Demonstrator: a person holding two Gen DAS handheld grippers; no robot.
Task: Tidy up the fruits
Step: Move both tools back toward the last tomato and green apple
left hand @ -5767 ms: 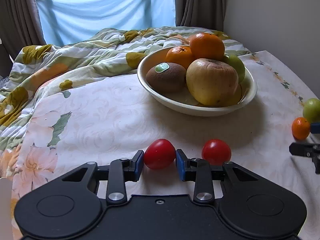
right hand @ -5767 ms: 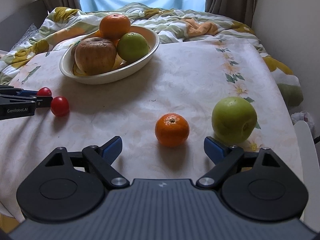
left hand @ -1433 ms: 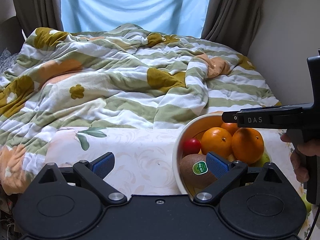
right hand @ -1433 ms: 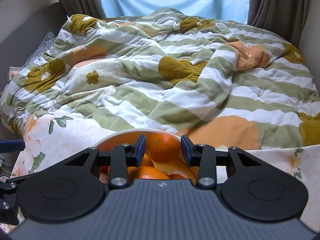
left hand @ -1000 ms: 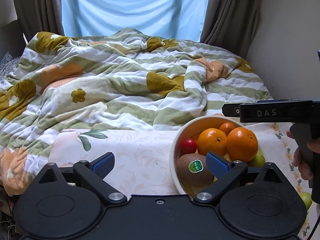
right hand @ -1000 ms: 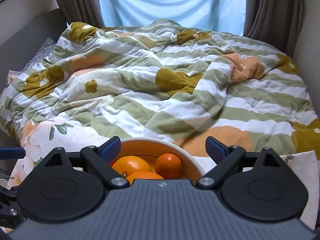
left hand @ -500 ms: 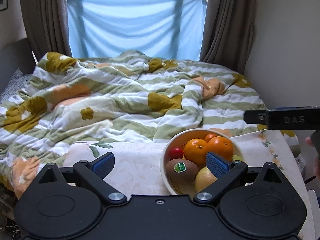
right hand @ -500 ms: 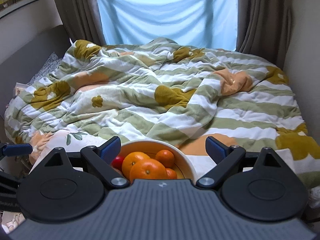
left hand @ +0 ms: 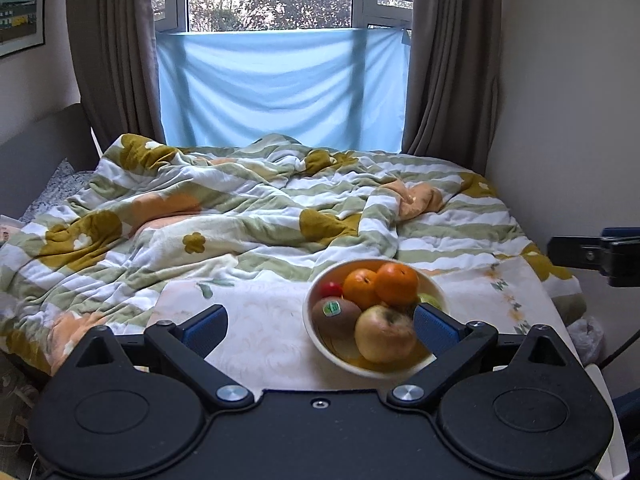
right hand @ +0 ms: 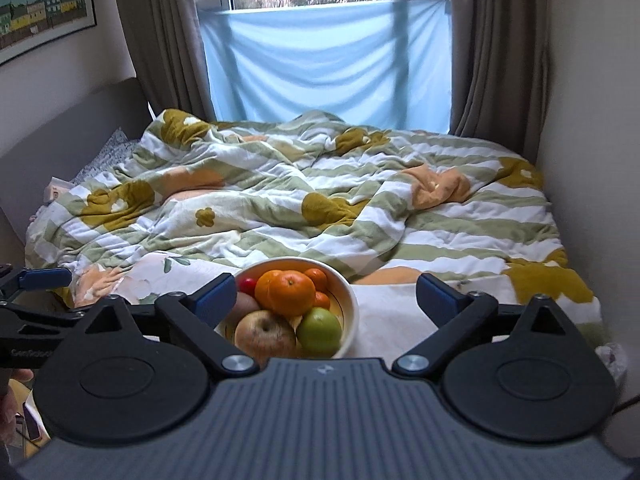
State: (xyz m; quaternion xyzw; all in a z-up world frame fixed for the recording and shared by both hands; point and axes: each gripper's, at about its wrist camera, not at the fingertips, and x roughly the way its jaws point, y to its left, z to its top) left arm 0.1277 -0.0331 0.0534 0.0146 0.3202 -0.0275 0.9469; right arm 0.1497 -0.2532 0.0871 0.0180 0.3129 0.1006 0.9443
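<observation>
Both tongs up and away now: the left gripper (left hand: 318,326) and the right gripper (right hand: 326,294) hang high above the table with jaws spread wide and nothing between them, where a second ago the right one was down in the bowl letting go of an orange. That looks like the last drop made and the job about finished.

Count in the bowl (right hand: 352,308), which sits on the floral tablecloth (left hand: 264,344): three oranges (right hand: 291,293), one yellow-brown apple (right hand: 265,336), one green apple (right hand: 319,331), one kiwi (left hand: 334,314), one red tomato (left hand: 331,289) showing; a second may lie hidden. No fruit shows on the cloth around it. Beyond lies the striped duvet (left hand: 256,216).
</observation>
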